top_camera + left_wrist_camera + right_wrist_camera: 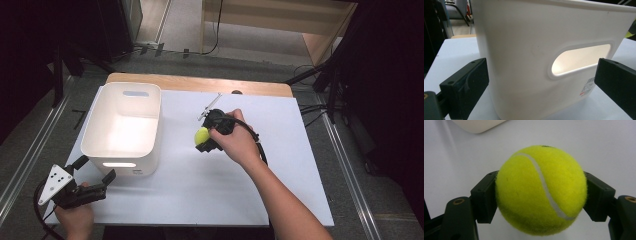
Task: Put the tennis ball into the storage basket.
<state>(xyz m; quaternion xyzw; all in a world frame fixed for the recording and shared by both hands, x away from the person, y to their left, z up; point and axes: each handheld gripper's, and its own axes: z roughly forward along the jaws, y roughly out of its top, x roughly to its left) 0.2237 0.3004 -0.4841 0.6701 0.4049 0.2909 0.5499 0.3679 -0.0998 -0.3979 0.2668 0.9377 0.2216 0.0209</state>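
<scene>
No legible text. Bin [524, 62] carried a small barcode sticker [589, 86] w/ red mark, low on the wall just inside the left gripper's right-hand finger [616, 82]; print too small to read.

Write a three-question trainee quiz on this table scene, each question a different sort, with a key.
1. True or false: the right tongs are shut on the tennis ball.
2. The left tongs face which part of the white bin?
A. its rim from above
B. a side wall with a handle slot
C. its underside
3. Fill in: in the high view, the tennis ball lies to the ____ of the white bin.

Key: 1 true; 2 B; 3 right.
</scene>
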